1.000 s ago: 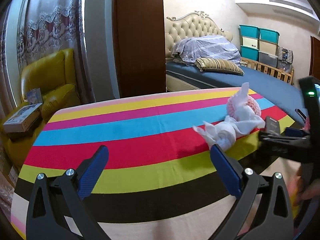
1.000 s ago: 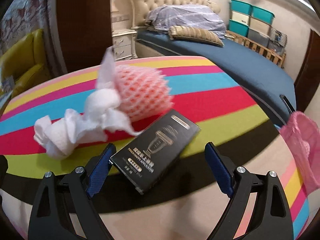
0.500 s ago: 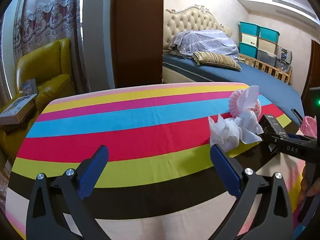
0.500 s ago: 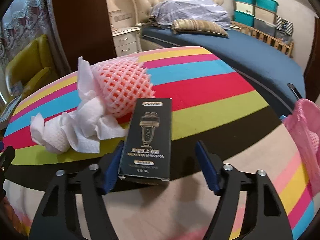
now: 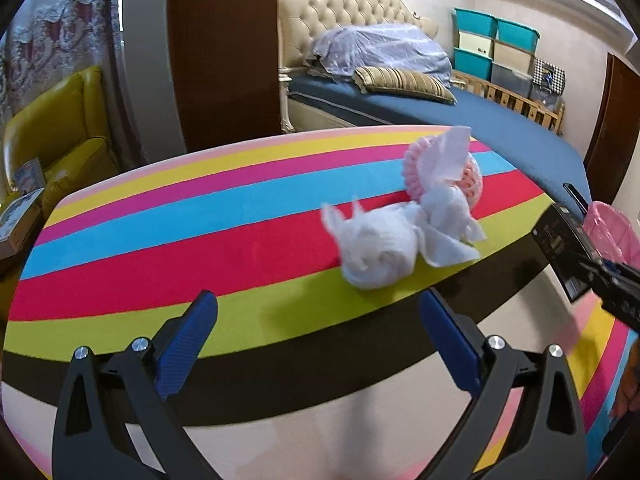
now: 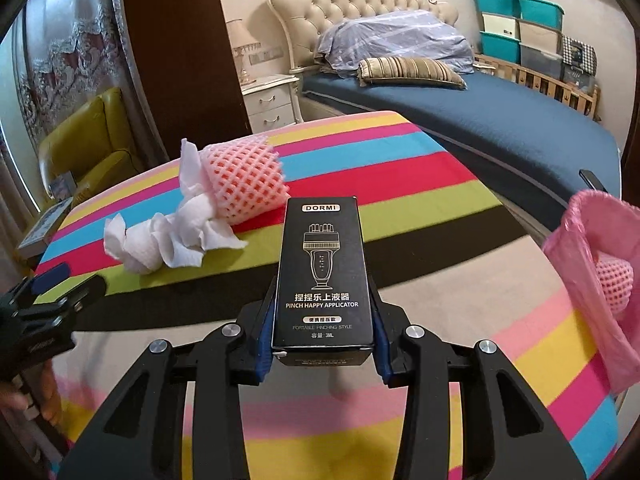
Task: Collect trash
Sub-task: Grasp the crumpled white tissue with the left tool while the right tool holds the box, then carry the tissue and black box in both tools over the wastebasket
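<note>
The glossy black cardboard box [image 6: 322,276] printed "PINCH HAPPY APPLICATOR" stands upright between the right gripper [image 6: 322,350] pads, jaws closing; earlier it lay flat on the striped cloth [image 6: 420,200]. The left gripper [image 5: 320,336] gapes empty.

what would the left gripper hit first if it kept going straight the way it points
Probably the striped cloth itself; nothing lies between its open jaws. The crumpled white tissue sits right of that line, though depth is unclear.

The cloth [image 5: 168,236] has stripes of pink, yellow, blue, red, green and black; the box [image 6: 322,276] is black, tissue [image 5: 380,248] white, bag [image 6: 592,264] pink
</note>
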A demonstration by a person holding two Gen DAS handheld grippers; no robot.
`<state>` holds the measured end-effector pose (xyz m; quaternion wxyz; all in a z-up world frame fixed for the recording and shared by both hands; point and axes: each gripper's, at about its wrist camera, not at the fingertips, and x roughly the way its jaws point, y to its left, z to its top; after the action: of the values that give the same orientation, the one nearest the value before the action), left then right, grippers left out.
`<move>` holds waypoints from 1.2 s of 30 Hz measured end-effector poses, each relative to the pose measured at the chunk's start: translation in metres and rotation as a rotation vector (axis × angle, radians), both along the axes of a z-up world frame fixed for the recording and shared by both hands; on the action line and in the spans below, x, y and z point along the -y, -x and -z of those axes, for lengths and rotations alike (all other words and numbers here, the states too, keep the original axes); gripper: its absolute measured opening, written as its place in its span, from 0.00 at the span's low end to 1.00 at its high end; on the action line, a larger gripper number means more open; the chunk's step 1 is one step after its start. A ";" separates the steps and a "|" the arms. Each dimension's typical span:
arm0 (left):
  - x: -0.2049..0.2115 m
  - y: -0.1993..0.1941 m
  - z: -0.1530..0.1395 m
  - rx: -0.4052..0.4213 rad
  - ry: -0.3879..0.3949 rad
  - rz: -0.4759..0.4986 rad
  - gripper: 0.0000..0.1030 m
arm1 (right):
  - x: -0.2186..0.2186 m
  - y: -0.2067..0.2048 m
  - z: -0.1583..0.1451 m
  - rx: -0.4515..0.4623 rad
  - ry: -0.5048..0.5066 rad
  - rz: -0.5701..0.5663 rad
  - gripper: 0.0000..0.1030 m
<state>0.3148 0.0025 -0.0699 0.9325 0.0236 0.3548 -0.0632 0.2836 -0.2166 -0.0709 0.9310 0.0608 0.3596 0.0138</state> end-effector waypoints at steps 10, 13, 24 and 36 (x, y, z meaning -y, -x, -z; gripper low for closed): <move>0.041 -0.048 0.011 -0.066 -0.050 0.008 0.70 | 0.007 0.008 0.006 -0.001 -0.039 -0.033 0.38; 0.041 -0.050 0.014 -0.101 0.004 0.038 0.42 | 0.005 0.008 0.005 0.004 -0.038 -0.042 0.38; 0.029 0.019 0.004 0.006 0.017 0.004 0.39 | 0.005 0.006 0.005 0.000 -0.038 -0.054 0.38; 0.038 0.053 -0.005 0.057 0.035 0.065 0.39 | 0.000 0.022 0.000 0.028 -0.036 -0.072 0.38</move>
<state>0.2613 -0.0352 -0.0648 0.9399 0.0207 0.3261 -0.0991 0.2621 -0.2164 -0.0706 0.9336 0.0643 0.3482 0.0544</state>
